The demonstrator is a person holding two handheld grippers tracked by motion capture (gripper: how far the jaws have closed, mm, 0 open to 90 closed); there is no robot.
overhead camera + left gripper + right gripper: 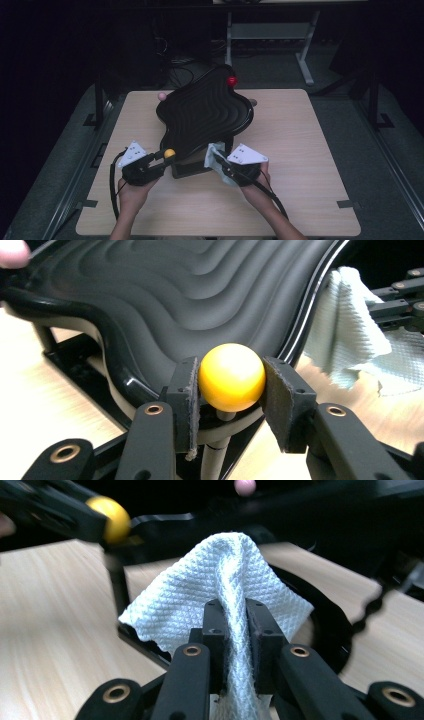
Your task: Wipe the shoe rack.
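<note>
No text, label, brand, number or sign can be read in any of the views.

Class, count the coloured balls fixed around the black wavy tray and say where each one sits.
3. A yellow ball between the left gripper's fingers at the near rim; a red ball at the far rim; a pink ball at the far left rim. The tray may hide others.
</note>
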